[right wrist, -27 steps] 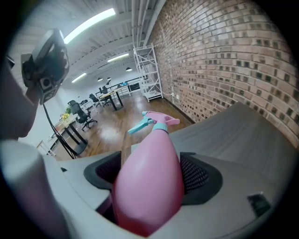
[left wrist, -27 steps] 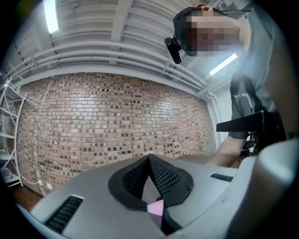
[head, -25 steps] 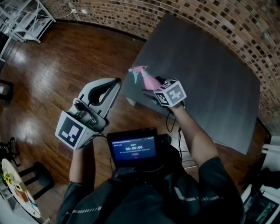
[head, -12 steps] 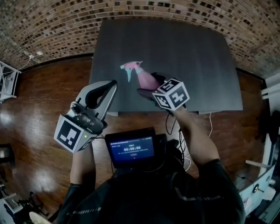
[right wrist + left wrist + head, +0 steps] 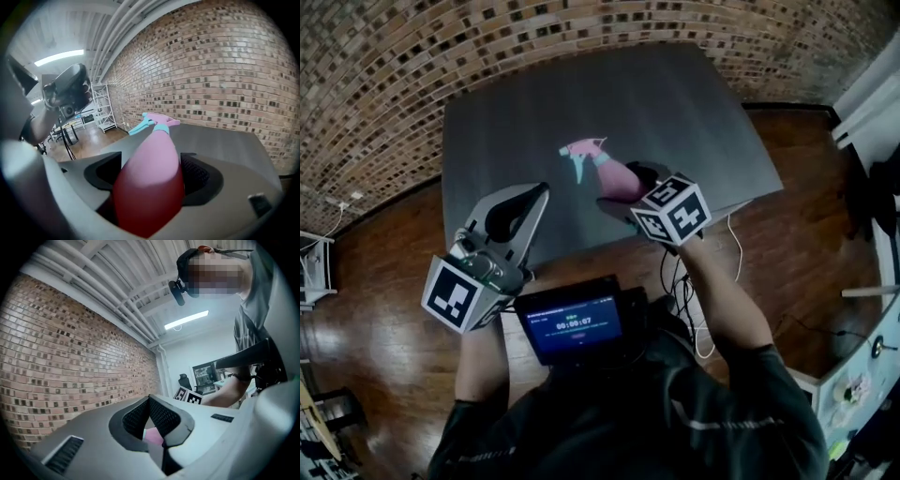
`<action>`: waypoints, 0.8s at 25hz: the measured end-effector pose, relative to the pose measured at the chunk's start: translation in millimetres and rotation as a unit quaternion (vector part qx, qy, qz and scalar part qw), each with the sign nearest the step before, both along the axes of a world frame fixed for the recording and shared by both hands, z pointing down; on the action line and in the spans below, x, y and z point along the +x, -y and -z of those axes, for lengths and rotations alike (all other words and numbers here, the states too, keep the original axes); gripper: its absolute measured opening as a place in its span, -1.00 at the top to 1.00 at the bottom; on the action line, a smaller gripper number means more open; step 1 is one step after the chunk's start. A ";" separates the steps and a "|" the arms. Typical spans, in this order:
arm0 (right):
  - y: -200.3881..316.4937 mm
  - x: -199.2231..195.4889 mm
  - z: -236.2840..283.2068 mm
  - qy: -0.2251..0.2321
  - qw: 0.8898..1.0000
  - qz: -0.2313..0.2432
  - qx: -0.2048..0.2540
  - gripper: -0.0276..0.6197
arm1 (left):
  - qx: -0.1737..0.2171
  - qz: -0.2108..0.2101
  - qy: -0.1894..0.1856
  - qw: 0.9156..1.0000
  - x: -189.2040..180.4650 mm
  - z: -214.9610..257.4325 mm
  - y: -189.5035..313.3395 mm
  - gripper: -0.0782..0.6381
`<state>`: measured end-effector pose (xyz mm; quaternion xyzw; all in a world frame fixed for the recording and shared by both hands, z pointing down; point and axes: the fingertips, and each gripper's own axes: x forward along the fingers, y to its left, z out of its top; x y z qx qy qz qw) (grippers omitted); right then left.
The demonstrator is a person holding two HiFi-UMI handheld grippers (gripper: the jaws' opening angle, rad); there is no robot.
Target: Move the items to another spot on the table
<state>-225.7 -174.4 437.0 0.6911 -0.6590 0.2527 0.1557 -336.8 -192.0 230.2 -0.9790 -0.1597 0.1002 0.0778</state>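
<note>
A pink spray bottle (image 5: 615,174) with a teal trigger hangs tilted over the near part of the dark grey table (image 5: 675,103), nozzle pointing away from me. My right gripper (image 5: 626,187) is shut on its body. In the right gripper view the bottle (image 5: 150,187) fills the gap between the ribbed pads (image 5: 199,176). My left gripper (image 5: 539,191) hovers at the table's near left edge, apart from the bottle. Its jaws meet at the tip (image 5: 149,399) with nothing held, and a bit of pink shows through the loop behind them.
A brick wall (image 5: 441,56) runs behind the table, with wooden floor (image 5: 366,272) to the left and right. A small screen (image 5: 577,328) sits at my chest. A cable (image 5: 727,253) hangs off the table's near right edge. White shelving (image 5: 104,110) stands far left.
The head view has swung round, so the table now lies more square ahead. Both grippers keep their poses, and the bottle stays in the right gripper.
</note>
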 end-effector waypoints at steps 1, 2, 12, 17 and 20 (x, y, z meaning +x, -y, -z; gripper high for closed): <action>-14.5 10.7 2.3 -0.001 1.000 -0.008 0.001 -0.33 | 0.000 -0.008 0.000 1.000 11.2 2.1 -11.9 0.79; -29.3 22.9 6.3 -0.002 1.000 -0.018 0.004 -0.33 | 0.000 -0.019 -0.001 1.000 24.0 5.2 -24.8 0.79; -179.0 136.9 20.2 -0.026 0.992 -0.117 0.027 -0.33 | 0.017 -0.125 -0.008 0.992 141.8 0.8 -162.2 0.79; -245.6 185.1 17.9 -0.038 0.988 -0.148 0.031 -0.33 | 0.014 -0.158 -0.004 0.987 192.2 -7.6 -223.2 0.79; -284.0 209.7 22.8 -0.039 0.986 -0.161 0.028 -0.33 | 0.012 -0.175 -0.007 0.985 222.5 -4.8 -258.4 0.79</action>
